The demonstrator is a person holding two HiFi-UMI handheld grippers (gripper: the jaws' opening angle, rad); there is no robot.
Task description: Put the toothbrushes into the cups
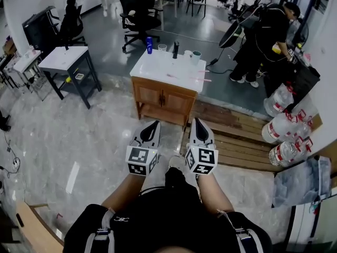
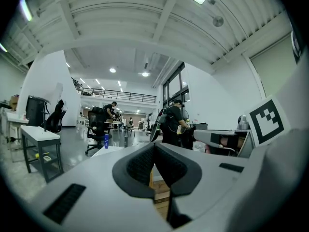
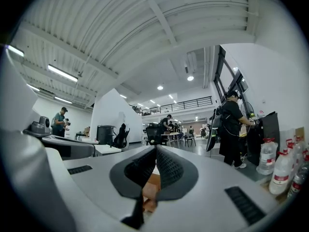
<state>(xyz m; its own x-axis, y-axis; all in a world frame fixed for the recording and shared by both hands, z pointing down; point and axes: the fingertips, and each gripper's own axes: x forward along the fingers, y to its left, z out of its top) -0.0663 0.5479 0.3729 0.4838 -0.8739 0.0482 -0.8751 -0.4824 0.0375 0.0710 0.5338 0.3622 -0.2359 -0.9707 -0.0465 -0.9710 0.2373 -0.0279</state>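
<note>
You stand on a pale marble-like floor (image 1: 79, 141), well back from a wooden cabinet (image 1: 163, 103) with a white top (image 1: 158, 67). A white-topped side table (image 1: 66, 59) is off to its left. A person in dark clothes (image 1: 268, 33) bends over a bench at the far right, and big water jugs (image 1: 286, 126) cluster below, near wooden planks. Your left gripper (image 1: 154, 124) and right gripper (image 1: 196, 121) sit side by side over your knees and point level at the cabinet. Each gripper view shows its jaws pressed together with nothing between them. Along the back edge of the white top stand a blue container (image 1: 149, 45), a clear cup (image 1: 162, 47), a dark bottle (image 1: 176, 49), a white cup (image 1: 188, 53) and a green cup (image 1: 196, 57). From here they are too small to tell what is inside any of them. The pink toothbrushes (image 1: 202, 79) lie flat on the white top towards its front right, outside the cups and apart from them. They show only as thin pink strokes, so you cannot count them surely. Only the head view shows them. The left gripper view catches the blue container (image 2: 106, 140) over the gripper's body, but the jaws cover most of the cabinet. The right gripper view shows only a patch of brown wood behind its jaws, plus the water jugs (image 3: 281, 170) at the right edge.
</note>
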